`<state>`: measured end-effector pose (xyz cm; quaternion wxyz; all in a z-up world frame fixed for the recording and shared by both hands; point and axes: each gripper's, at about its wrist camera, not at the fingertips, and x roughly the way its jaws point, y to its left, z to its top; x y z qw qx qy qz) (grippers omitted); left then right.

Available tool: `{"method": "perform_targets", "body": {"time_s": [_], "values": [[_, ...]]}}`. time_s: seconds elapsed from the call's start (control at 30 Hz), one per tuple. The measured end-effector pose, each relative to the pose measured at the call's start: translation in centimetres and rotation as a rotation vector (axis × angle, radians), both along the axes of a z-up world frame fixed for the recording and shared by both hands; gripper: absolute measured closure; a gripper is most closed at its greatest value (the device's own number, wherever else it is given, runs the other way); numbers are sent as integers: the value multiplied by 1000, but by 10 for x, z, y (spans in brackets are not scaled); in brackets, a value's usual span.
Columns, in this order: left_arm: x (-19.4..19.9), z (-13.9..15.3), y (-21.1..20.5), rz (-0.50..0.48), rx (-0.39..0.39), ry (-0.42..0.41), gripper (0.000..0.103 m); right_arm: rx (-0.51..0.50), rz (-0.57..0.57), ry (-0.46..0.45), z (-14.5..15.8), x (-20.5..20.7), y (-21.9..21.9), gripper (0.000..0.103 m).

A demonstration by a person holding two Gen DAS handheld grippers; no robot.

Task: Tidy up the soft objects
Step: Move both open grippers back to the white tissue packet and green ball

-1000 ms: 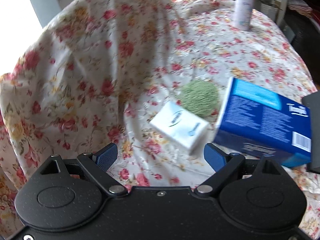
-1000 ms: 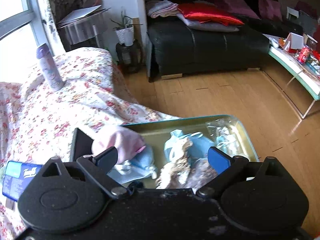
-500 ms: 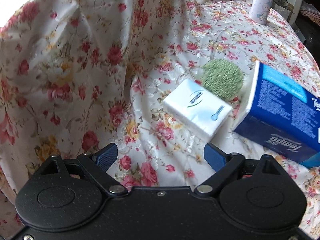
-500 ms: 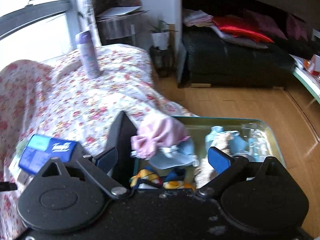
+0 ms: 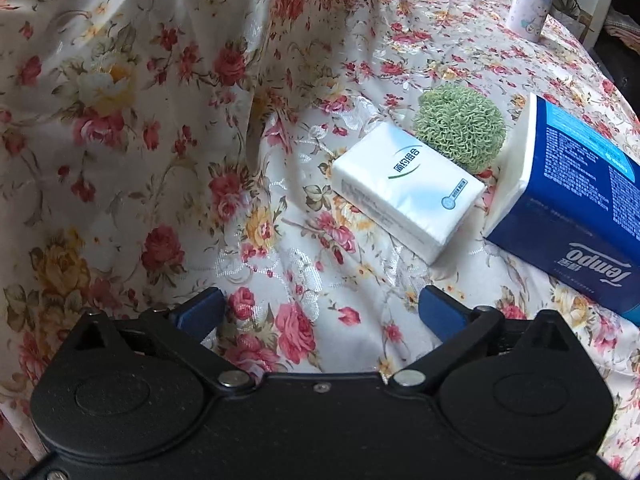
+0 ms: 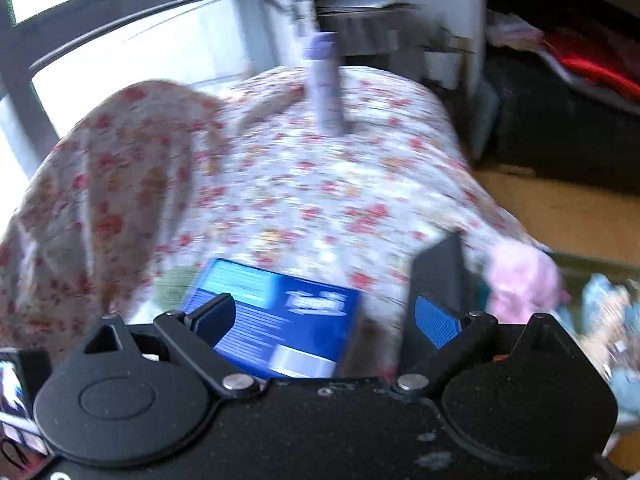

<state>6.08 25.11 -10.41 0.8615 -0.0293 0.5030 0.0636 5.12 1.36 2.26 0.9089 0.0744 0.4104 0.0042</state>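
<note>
White tissue pack (image 5: pixel 408 190) lying flat on the floral cloth (image 5: pixel 132 120), now larger and nearer than a second ago, ahead of the left gripper (image 5: pixel 322 308) and toward its right finger, well short of the pads. Touching the pack's far corner, a green scrubber ball (image 5: pixel 460 126); just beside both, off to the right, a blue tissue box (image 5: pixel 572 208). Left jaws just opened wider, now spread fully, nothing between them but cloth (likely readying for the pack). Right gripper (image 6: pixel 324 316) swung off the tray of soft items (image 6: pixel 600 320) toward the blue box, which now sits between its fingers but untouched; jaws wide, holding nothing, view blurred. Seemingly the next pickup beginning, with neither pack nor box yet gripped.
</note>
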Motion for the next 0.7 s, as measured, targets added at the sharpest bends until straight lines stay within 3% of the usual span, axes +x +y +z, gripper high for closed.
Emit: {"method": "perform_targets", "body": {"time_s": [0.17, 0.3, 0.43, 0.7], "values": [[1, -1, -1, -4, 2, 1, 3, -69, 126, -3, 7, 30, 56, 6], [-1, -3, -6, -7, 23, -23, 3, -58, 209, 39, 4, 59, 88, 6], [-1, -3, -6, -12, 30, -26, 2, -74, 274, 104, -5, 96, 117, 6], [1, -3, -6, -19, 32, -20, 2, -164, 417, 176, -38, 128, 166, 6]]}}
